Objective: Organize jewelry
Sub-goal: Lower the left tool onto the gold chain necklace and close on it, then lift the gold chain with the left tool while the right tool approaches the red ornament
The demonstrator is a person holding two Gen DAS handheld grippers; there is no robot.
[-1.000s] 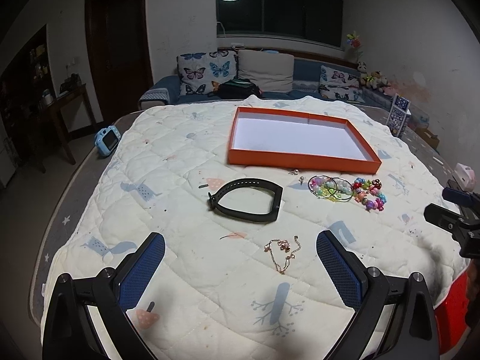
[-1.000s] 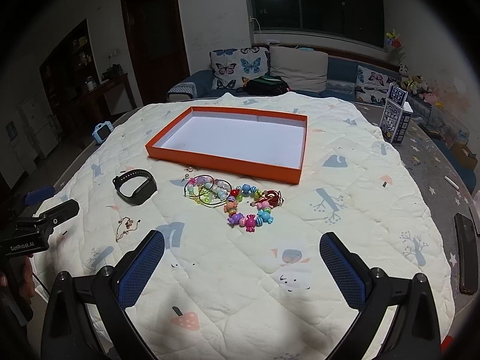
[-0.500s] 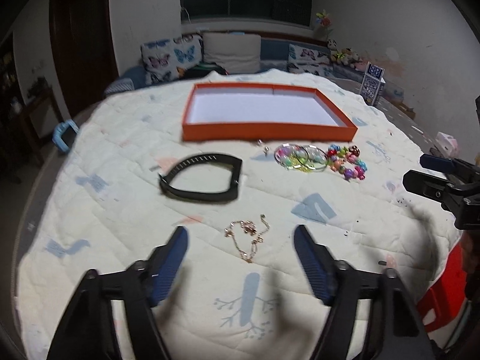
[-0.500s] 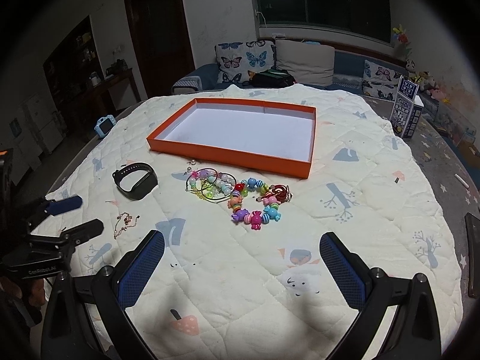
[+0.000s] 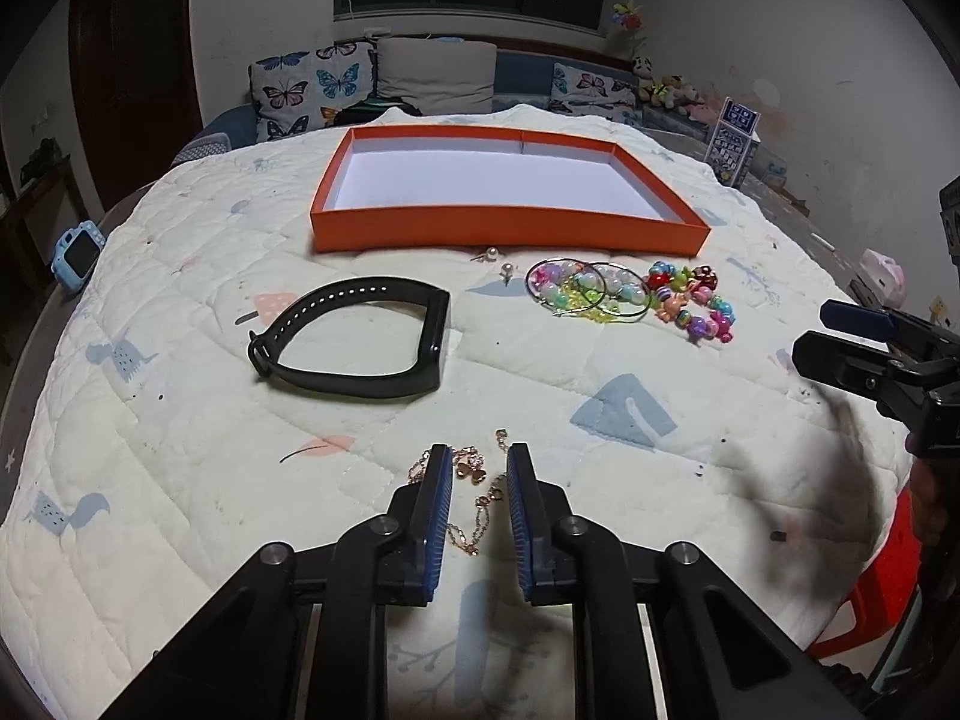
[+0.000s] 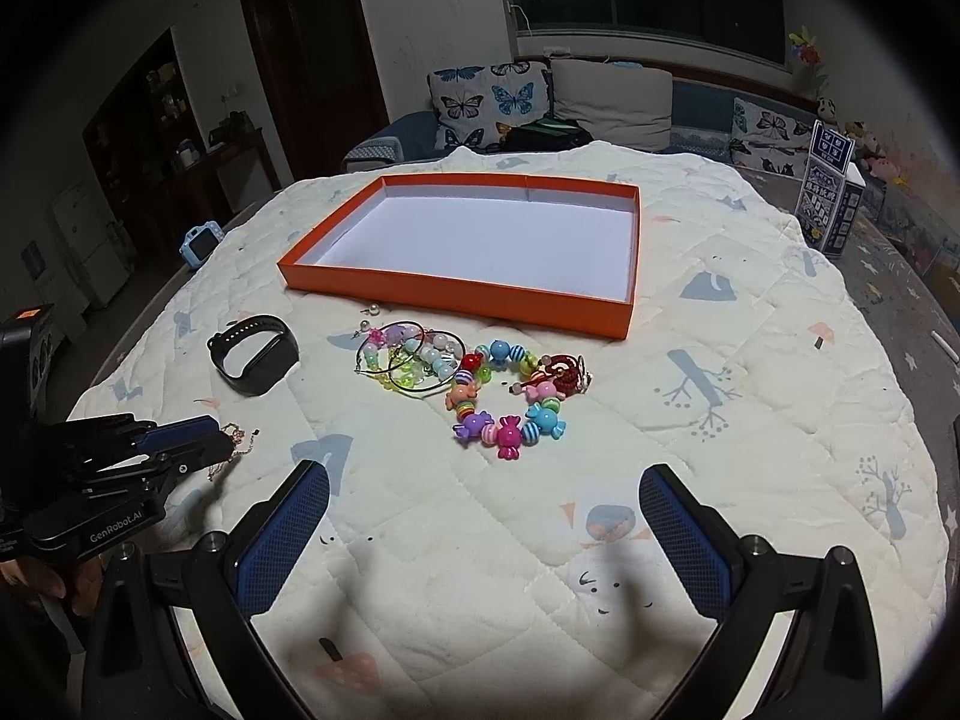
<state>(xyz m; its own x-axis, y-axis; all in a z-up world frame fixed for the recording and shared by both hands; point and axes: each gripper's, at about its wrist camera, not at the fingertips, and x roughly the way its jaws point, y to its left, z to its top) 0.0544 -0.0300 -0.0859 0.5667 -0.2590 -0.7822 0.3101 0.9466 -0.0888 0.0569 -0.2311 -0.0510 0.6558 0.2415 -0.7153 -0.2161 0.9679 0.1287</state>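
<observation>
A rose-gold chain bracelet (image 5: 474, 480) lies on the quilt between the fingers of my left gripper (image 5: 478, 465). The jaws are narrowed around it with a gap still showing. In the right wrist view the left gripper (image 6: 207, 441) sits low at the left over the chain (image 6: 237, 441). An empty orange tray (image 5: 510, 234) lies further back. A black wristband (image 5: 360, 345), hoop earrings with pastel beads (image 5: 585, 294), a colourful candy bead bracelet (image 6: 510, 402) and two pearl studs (image 5: 492, 253) lie in front of it. My right gripper (image 6: 483, 534) is open and empty above the quilt.
A blue toy camera (image 5: 75, 252) sits at the quilt's left edge. A printed box (image 6: 831, 198) stands at the far right. A red stool (image 5: 882, 588) is beside the table's right edge. A sofa with butterfly cushions (image 5: 312, 90) is behind.
My left gripper moved down and forward onto the gold chain, and its jaws closed from wide open to a narrow gap around it. The right gripper shifted slightly closer to the beads.
</observation>
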